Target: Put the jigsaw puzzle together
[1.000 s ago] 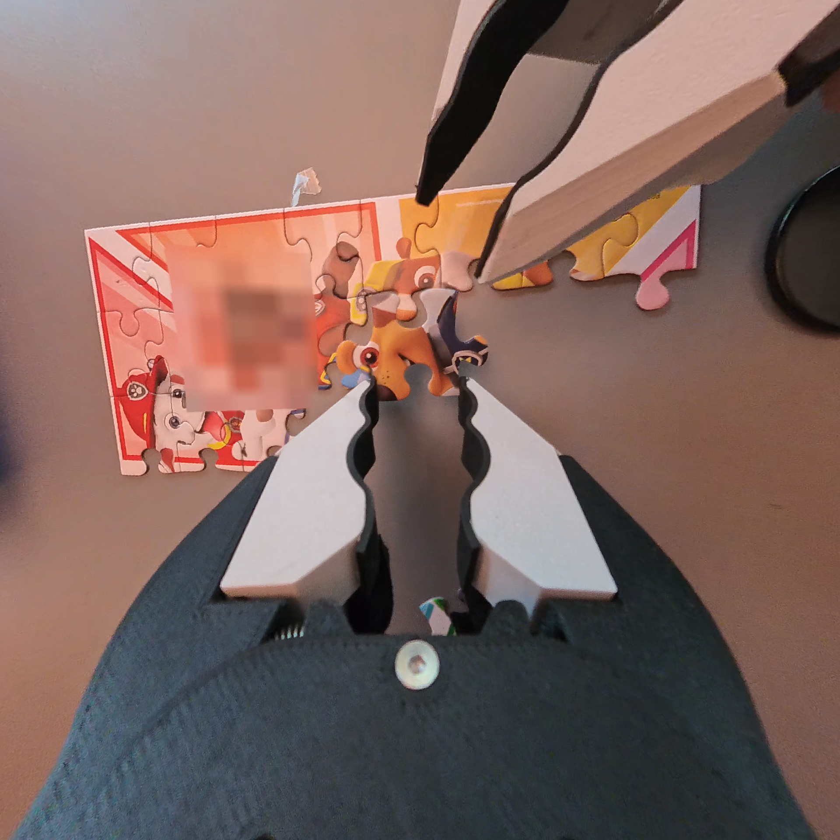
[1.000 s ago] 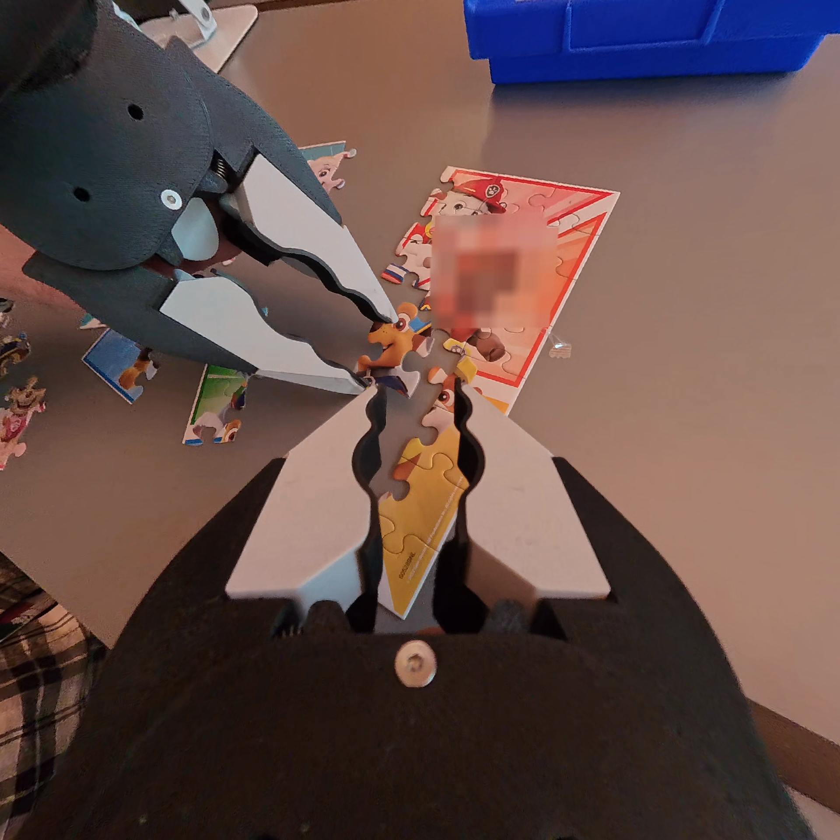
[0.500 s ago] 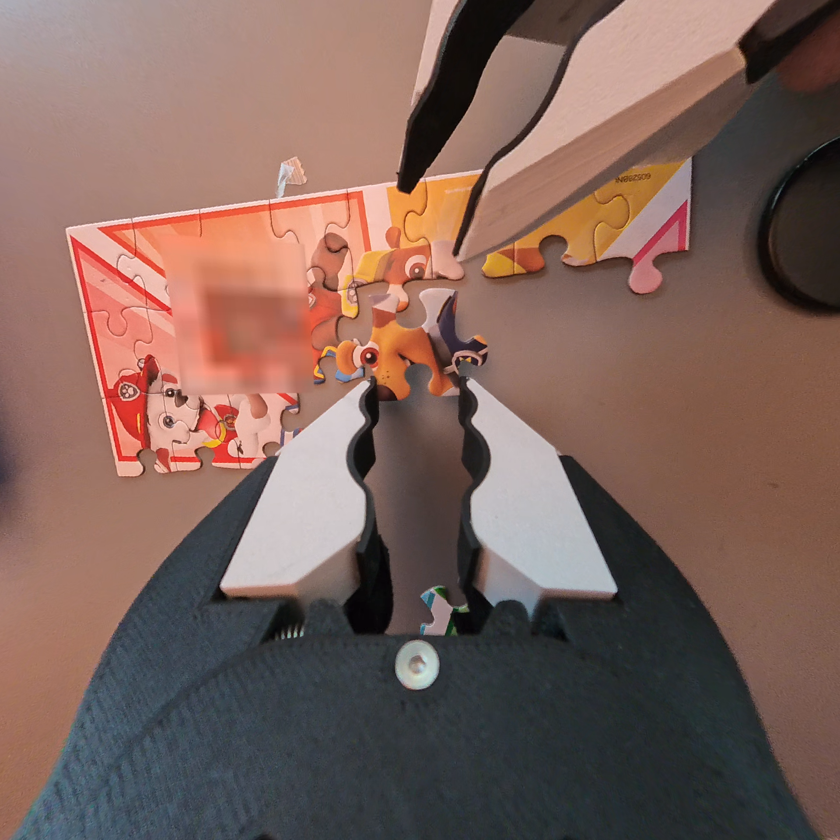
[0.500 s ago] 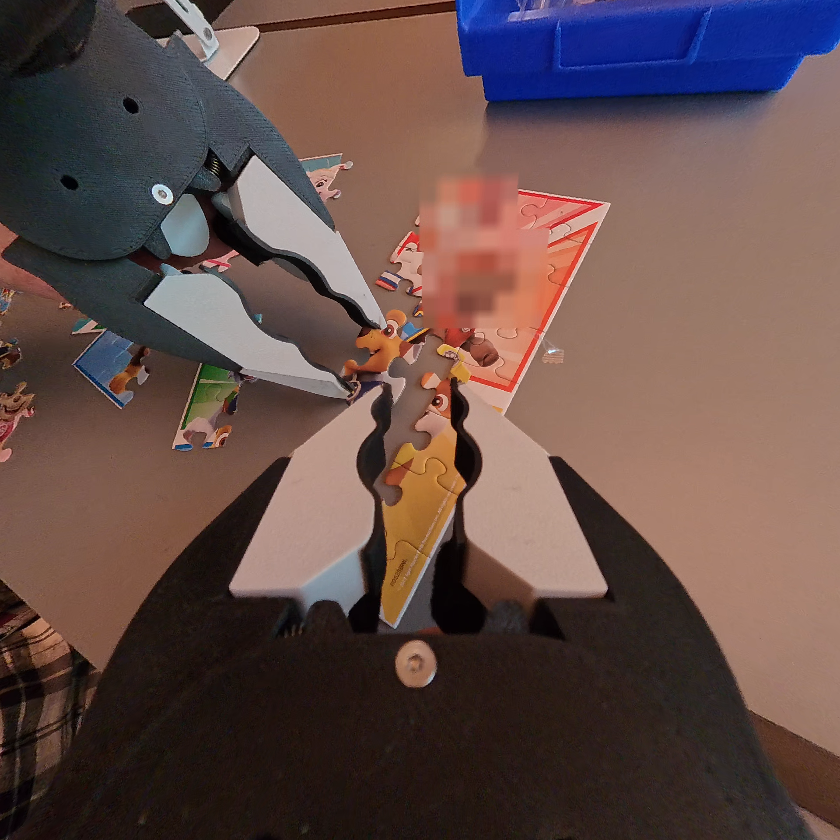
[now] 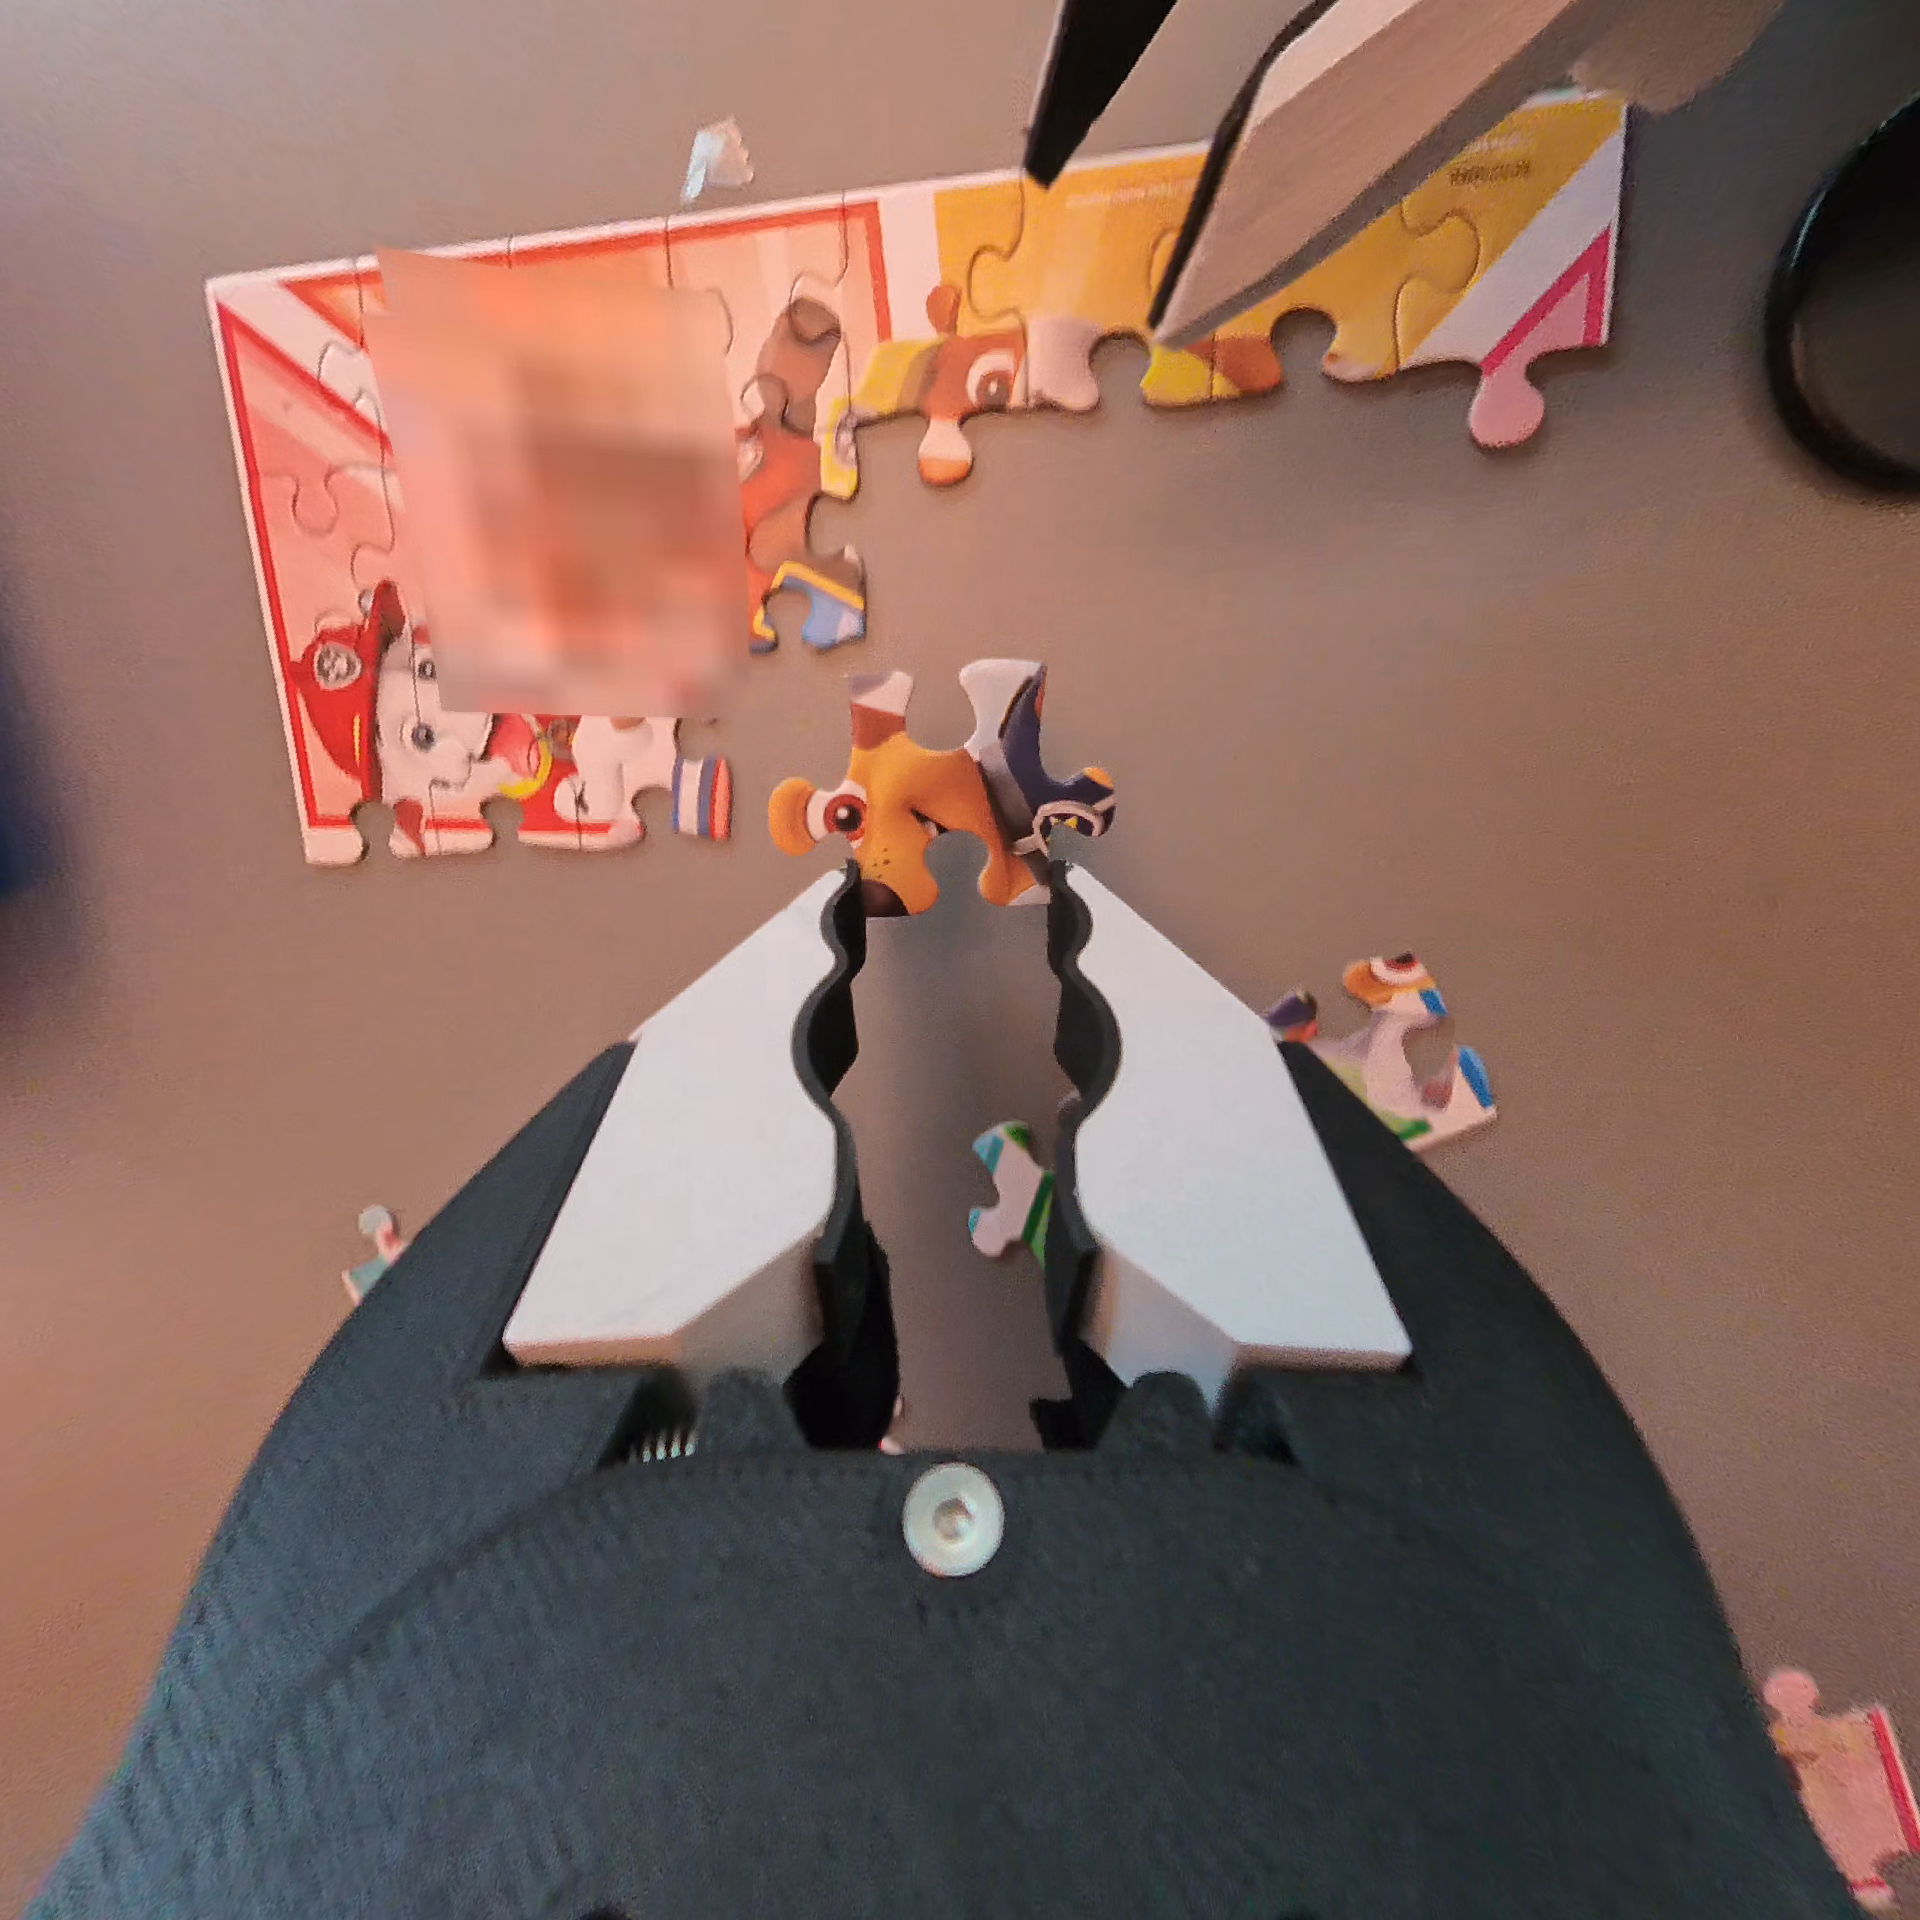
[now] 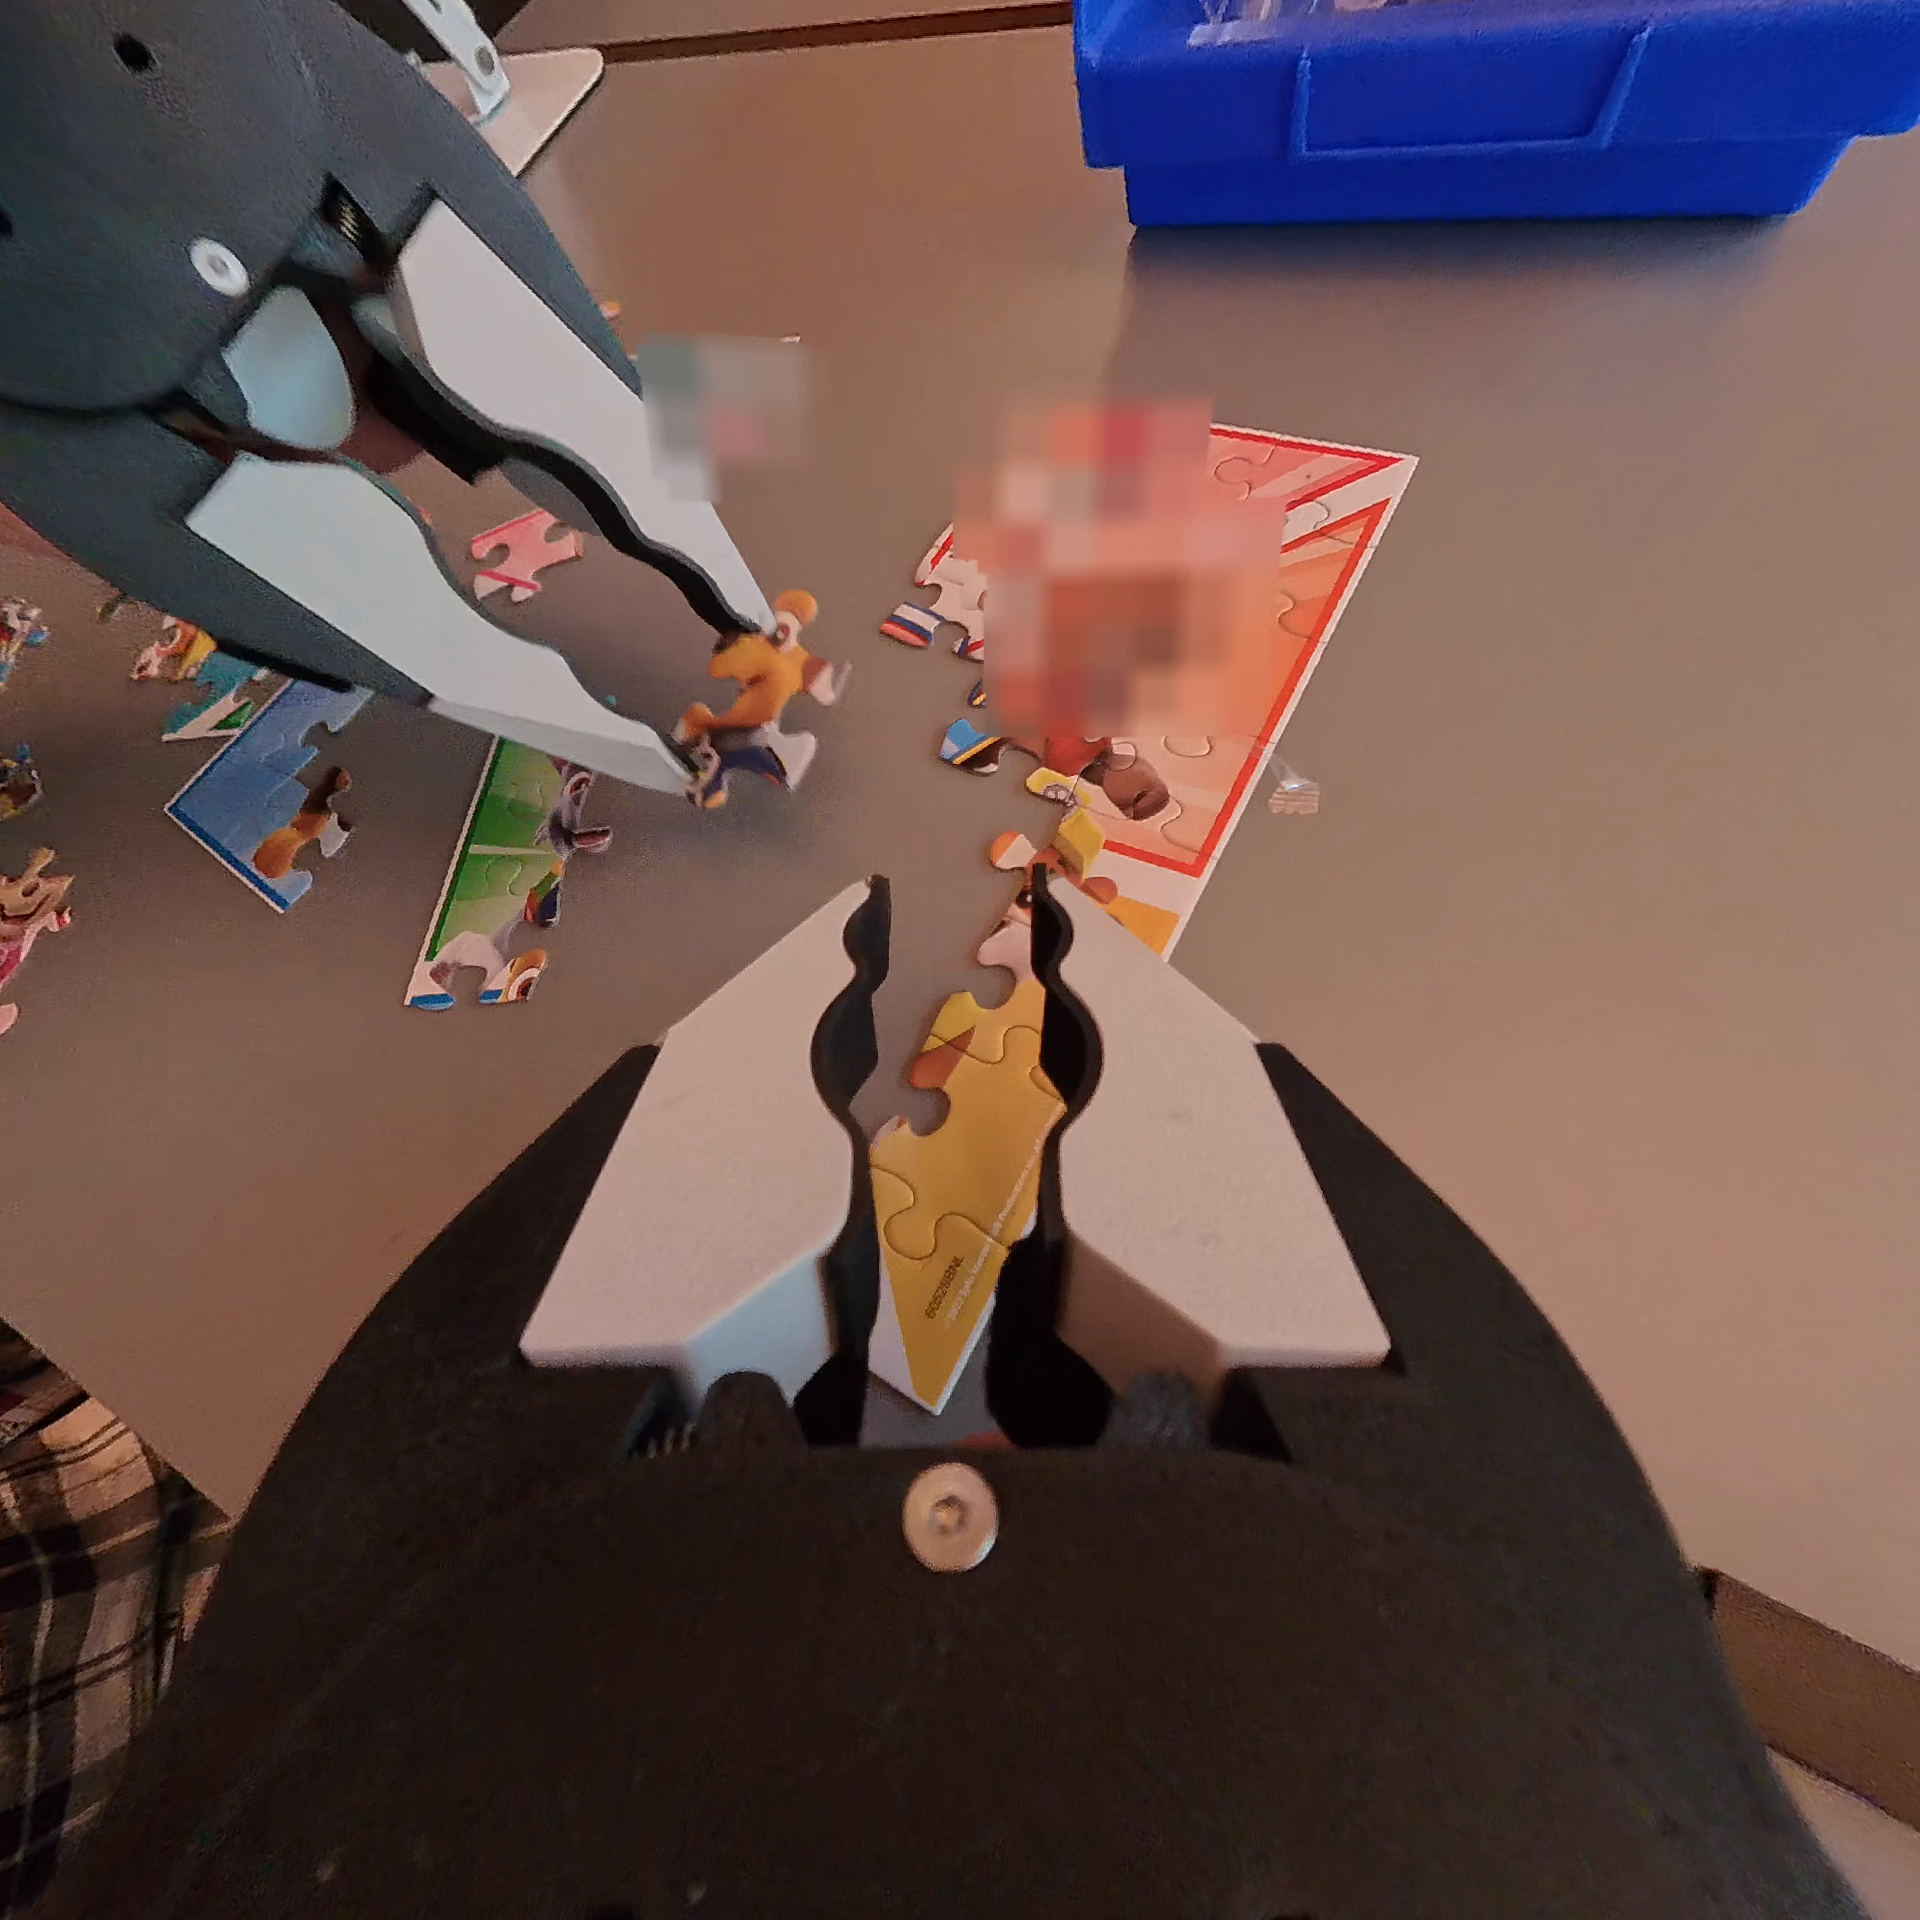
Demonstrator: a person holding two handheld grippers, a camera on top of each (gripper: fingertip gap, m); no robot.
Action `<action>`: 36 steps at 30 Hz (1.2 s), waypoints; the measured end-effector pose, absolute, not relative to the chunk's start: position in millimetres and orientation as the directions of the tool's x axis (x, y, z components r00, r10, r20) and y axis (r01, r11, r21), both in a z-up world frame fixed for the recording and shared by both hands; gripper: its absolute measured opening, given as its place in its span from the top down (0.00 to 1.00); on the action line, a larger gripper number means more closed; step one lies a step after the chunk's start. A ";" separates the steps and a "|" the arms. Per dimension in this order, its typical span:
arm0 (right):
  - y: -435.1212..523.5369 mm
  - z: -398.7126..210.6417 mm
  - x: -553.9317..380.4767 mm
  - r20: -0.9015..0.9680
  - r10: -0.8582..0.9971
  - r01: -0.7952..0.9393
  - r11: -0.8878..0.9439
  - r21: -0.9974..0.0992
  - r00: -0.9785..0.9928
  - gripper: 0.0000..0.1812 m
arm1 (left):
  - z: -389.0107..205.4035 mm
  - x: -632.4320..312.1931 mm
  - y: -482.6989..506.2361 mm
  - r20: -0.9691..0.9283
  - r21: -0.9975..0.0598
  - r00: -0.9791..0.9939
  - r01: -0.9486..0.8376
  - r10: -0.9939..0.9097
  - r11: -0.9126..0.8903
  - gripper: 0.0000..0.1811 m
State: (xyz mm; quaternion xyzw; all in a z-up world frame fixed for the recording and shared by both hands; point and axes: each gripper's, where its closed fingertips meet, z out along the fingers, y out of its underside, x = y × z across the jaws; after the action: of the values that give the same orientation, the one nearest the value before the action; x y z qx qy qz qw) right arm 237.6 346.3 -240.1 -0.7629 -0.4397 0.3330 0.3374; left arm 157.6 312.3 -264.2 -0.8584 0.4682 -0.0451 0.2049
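The part-built jigsaw [image 5: 312,468] lies flat on the grey table, with a red-bordered section and a yellow strip [image 5: 1081,239]; it also shows in the right wrist view [image 6: 1320,582]. My left gripper [image 5: 951,883] is shut on a loose orange dog piece [image 5: 925,800] across its lower edge. It holds the piece off the table, apart from the jigsaw's gap. The right wrist view shows the same grip [image 6: 717,696] on the piece [image 6: 769,686]. My right gripper [image 6: 956,883] is open and empty above the yellow strip [image 6: 966,1174]; its fingers hang over the strip in the left wrist view [image 5: 1101,255].
Loose pieces and small joined sections lie to the left: a green strip [image 6: 499,862], a blue section [image 6: 260,790], a pink piece [image 6: 520,545]. A blue bin [image 6: 1455,125] stands at the back. A black round object [image 5: 1849,312] sits beside the yellow strip. The table edge runs near left. The gap from one gripper's tips to the other's is roughly 10 centimetres. My left tips are roughly 15 centimetres from the blue section [image 6: 260,790].
My left gripper has pulled the orange dog piece back from the jigsaw's gap, leaving clear table between them. My right gripper has risen and drawn back along the yellow strip.
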 end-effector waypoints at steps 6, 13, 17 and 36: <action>332.7 -241.4 232.6 -0.118 0.926 0.512 -0.300 -0.805 0.357 0.82 | -267.4 132.4 298.9 -0.115 -0.369 0.581 -0.778 -0.806 -0.508 0.81; 324.3 -240.6 227.3 -0.106 0.936 0.525 -0.280 -0.804 0.336 0.82 | -274.7 134.8 291.2 -0.033 -0.367 0.578 -0.766 -0.815 -0.528 0.81; 316.0 -239.4 223.5 -0.102 0.948 0.539 -0.259 -0.801 0.303 0.82 | -276.8 144.1 285.7 -0.007 -0.352 0.557 -0.778 -0.830 -0.520 0.81; 282.7 -228.7 188.2 -0.419 0.904 0.482 -0.405 -0.777 0.084 0.97 | -248.7 168.9 282.1 -0.357 -0.443 0.408 -0.866 -0.840 -0.232 0.81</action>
State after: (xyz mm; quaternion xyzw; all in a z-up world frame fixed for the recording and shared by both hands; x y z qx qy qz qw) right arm 188.2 282.7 -228.7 -0.6998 -0.4950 0.4613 0.2289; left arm 168.9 282.1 -248.7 -0.7847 0.5435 0.0214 0.2973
